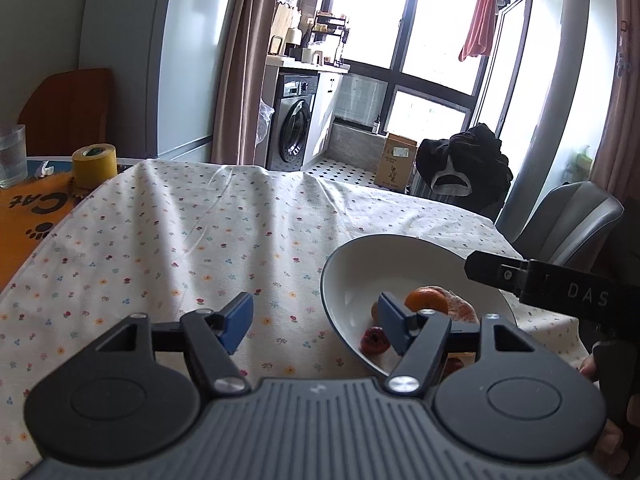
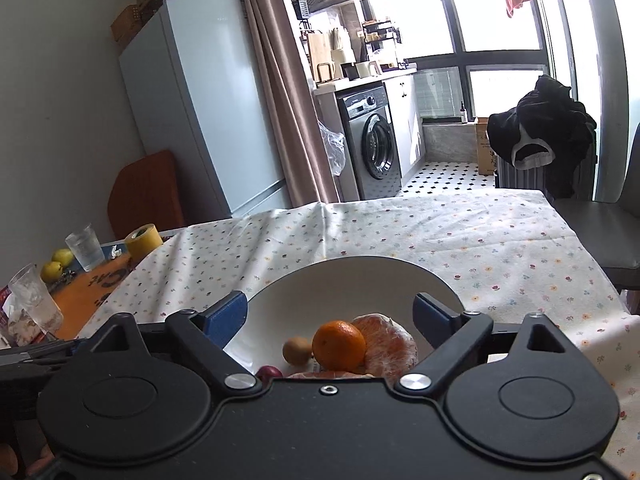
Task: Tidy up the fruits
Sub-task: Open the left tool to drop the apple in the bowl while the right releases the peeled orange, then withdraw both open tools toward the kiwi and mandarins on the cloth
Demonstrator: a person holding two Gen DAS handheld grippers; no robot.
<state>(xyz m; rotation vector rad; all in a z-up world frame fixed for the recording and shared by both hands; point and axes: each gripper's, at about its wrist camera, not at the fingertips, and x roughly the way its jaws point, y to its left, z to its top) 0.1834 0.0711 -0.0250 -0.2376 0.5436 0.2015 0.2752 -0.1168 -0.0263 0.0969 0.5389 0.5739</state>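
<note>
- The left gripper (image 1: 316, 322) has its fingers spread wide and empty, hovering over the floral-clothed worktop (image 1: 168, 240) at the bowl's 9 o'clock rim.
- The right gripper (image 2: 330, 316) is likewise released, its fingers straddling the white bowl (image 2: 340, 280).
- In the bowl: an orange (image 2: 339, 345), a wrapped peeled citrus (image 2: 390, 344) touching it at 3 o'clock, a small brown fruit (image 2: 297, 350) at 9 o'clock, and a dark red fruit (image 1: 375, 340).
- A yellow tape roll (image 1: 94, 165) stands at 10 o'clock.
</note>
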